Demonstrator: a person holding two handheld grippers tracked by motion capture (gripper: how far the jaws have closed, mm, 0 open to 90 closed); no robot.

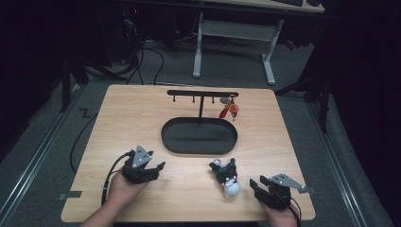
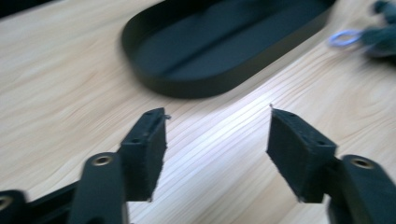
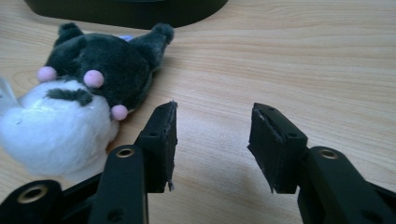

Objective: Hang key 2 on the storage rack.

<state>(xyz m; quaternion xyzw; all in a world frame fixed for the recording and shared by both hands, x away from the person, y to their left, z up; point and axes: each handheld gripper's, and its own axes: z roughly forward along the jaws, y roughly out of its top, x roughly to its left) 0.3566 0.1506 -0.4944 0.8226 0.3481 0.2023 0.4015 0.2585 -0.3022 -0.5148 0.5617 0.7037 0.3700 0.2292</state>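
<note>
A black and white plush toy lies on the wooden table in front of the black oval tray. My right gripper rests just right of the toy, open, with bare table between its jaws. In the right gripper view the plush toy sits beside the left jaw without touching the pads. My left gripper is at the near left, open and holding nothing. It points toward the tray, and the plush toy's edge, with a pale blue loop, shows at the upper right.
A black hook rack rises from the tray's far side, with a red-orange keychain hanging on its right end. The table's front edge is close behind both hands. Cables trail from each gripper.
</note>
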